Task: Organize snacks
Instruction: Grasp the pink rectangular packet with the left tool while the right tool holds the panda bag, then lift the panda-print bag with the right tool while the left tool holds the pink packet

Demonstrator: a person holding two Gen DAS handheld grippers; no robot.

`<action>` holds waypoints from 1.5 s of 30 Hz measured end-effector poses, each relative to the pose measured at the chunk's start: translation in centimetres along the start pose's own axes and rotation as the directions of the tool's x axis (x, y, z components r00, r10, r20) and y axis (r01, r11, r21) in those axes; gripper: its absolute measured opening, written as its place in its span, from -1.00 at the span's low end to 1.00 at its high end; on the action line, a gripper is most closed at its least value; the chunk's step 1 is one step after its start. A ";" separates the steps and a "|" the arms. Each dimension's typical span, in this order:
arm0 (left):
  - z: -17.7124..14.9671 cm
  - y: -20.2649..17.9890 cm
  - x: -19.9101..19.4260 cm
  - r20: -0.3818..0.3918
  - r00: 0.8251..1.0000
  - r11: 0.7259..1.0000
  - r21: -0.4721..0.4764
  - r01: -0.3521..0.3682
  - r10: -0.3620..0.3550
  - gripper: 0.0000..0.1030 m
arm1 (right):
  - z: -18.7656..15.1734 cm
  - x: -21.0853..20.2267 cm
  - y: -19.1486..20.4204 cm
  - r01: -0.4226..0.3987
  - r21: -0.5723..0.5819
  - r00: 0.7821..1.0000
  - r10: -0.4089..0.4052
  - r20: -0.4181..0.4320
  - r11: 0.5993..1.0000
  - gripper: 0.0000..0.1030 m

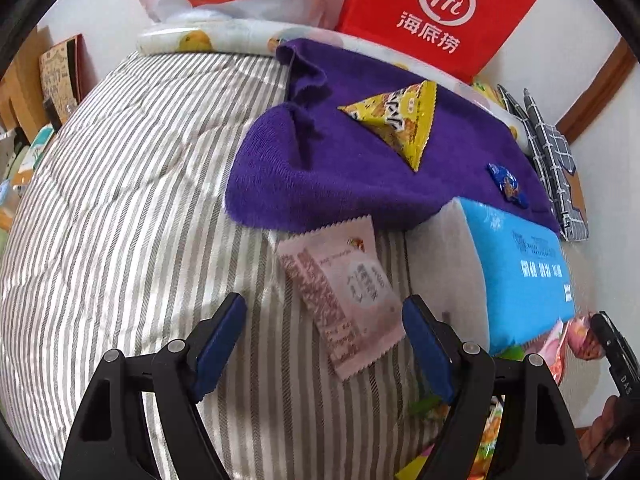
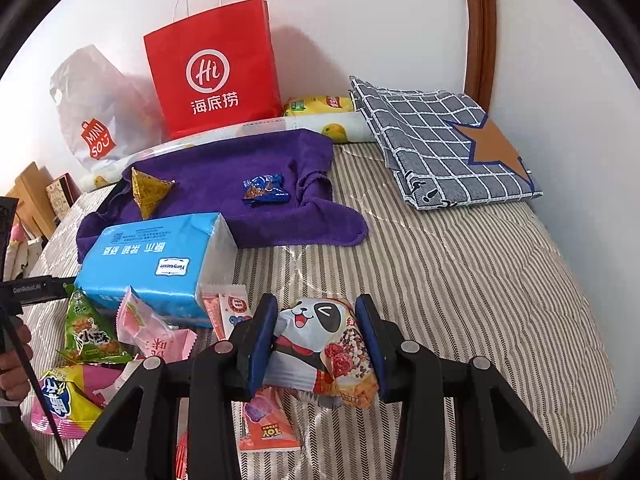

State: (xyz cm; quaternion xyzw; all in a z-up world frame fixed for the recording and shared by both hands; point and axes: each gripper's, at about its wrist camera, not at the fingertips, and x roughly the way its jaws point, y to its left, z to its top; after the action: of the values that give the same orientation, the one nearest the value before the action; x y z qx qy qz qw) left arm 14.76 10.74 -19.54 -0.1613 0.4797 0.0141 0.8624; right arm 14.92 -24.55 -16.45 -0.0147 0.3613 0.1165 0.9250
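You are gripping the panda snack in the right gripper, two packets sitting on the purple towel ahead, apparently sorted, the pile left waiting, and the left gripper gaping over the pink packet.

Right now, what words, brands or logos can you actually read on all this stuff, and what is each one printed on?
"Hi" and "海底捞": red paper bag.
"MINI SO": white plastic bag.
"Yunyuexin": blue tissue pack; its other print is too small to read.
"TOY STORY": orange sachet.
"GenRobot.AI": left gripper's black body.
Pink wrapper, panda snack pack, green packet: text too blurred to read.
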 end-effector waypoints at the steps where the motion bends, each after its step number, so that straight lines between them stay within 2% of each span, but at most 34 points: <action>1: 0.1 -0.1 0.1 0.000 1.000 1.000 0.003 0.003 -0.003 0.54 | 0.0 0.1 0.0 0.001 0.000 1.000 -0.001 -0.002 1.000 -0.25; 9: 1.3 -0.7 1.1 0.021 1.000 1.000 0.008 -0.017 0.017 0.54 | 0.3 0.3 0.3 0.012 -0.005 1.000 -0.012 0.006 1.000 -0.25; 14: 1.4 -1.4 1.5 0.044 0.997 0.997 0.037 -0.066 0.064 0.53 | 0.4 0.7 0.7 0.018 -0.017 1.000 -0.018 0.003 1.000 -0.25; 16: 1.4 -1.2 1.3 0.051 0.996 0.997 0.028 -0.071 0.069 0.41 | 0.4 0.7 0.9 0.022 -0.020 1.000 -0.022 0.005 1.000 -0.25; 18: 1.4 -0.8 1.1 0.053 0.996 0.997 0.023 -0.074 0.073 0.11 | 0.5 0.7 1.1 0.019 -0.021 1.000 -0.019 0.005 1.000 -0.25; 20: 1.4 -0.4 0.9 0.049 0.997 0.998 0.027 -0.061 0.060 0.08 | 0.5 0.7 1.3 0.015 -0.021 1.000 -0.014 0.007 1.000 -0.25; 26: 0.2 0.3 -0.1 0.037 0.995 0.994 0.052 -0.097 0.095 0.07 | 0.5 0.8 1.8 0.014 -0.028 1.000 -0.013 0.011 1.000 -0.25; 31: -0.3 0.4 -0.3 0.027 0.992 0.990 0.073 -0.124 0.122 0.18 | 0.5 0.8 1.8 0.010 -0.021 1.000 -0.010 0.009 1.000 -0.25; 33: -0.4 -0.1 0.0 0.034 0.989 0.985 0.097 -0.146 0.144 0.27 | 0.5 0.8 1.7 0.009 -0.020 1.000 -0.009 0.010 1.000 -0.25; 37: -0.8 -1.4 0.7 0.075 0.976 0.967 0.140 -0.214 0.205 0.30 | 0.6 0.7 1.7 0.014 -0.024 1.000 -0.014 0.008 1.000 -0.25; 38: -1.0 -1.6 0.7 0.089 0.975 0.966 0.146 -0.216 0.204 0.21 | 0.6 0.7 1.7 0.016 -0.025 1.000 -0.015 0.009 1.000 -0.25; 39: -1.0 -1.6 0.7 0.097 0.975 0.967 0.145 -0.212 0.199 0.00 | 0.5 0.6 1.6 0.018 -0.026 1.000 -0.018 0.010 1.000 -0.25; 45: -1.5 -1.8 0.7 0.130 0.968 0.959 0.164 -0.233 0.214 -0.01 | 0.4 0.3 1.3 0.026 -0.017 1.000 -0.025 0.010 1.000 -0.25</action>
State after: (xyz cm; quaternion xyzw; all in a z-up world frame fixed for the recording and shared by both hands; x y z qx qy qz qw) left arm 14.20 8.46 -20.36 -0.0275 0.4457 0.0776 0.8914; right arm 15.12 -23.22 -16.33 -0.0267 0.3555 0.1079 0.9281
